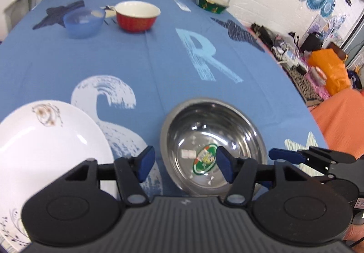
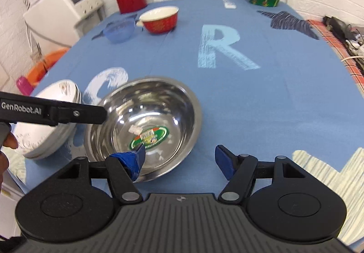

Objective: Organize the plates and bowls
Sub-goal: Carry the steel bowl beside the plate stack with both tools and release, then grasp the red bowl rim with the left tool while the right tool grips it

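The left hand-held gripper [image 1: 185, 166] hangs spread wide over the near rim of the steel bowl [image 1: 212, 143], gripping nothing. The right hand-held gripper [image 2: 180, 163] is likewise spread, one pad inside that bowl. White plates [image 1: 50, 150] sit just left on the blue-clothed surface [image 1: 159, 59]; the red bowl [image 1: 137, 15] and blue bowl [image 1: 83, 23] stand far back.

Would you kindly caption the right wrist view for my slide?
Open right gripper straddling the steel bowl's near rim on a blue tablecloth.

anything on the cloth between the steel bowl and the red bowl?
Nothing stands there: between the steel bowl and red bowl lies only bare tablecloth with printed letters. Both wrist views show it.
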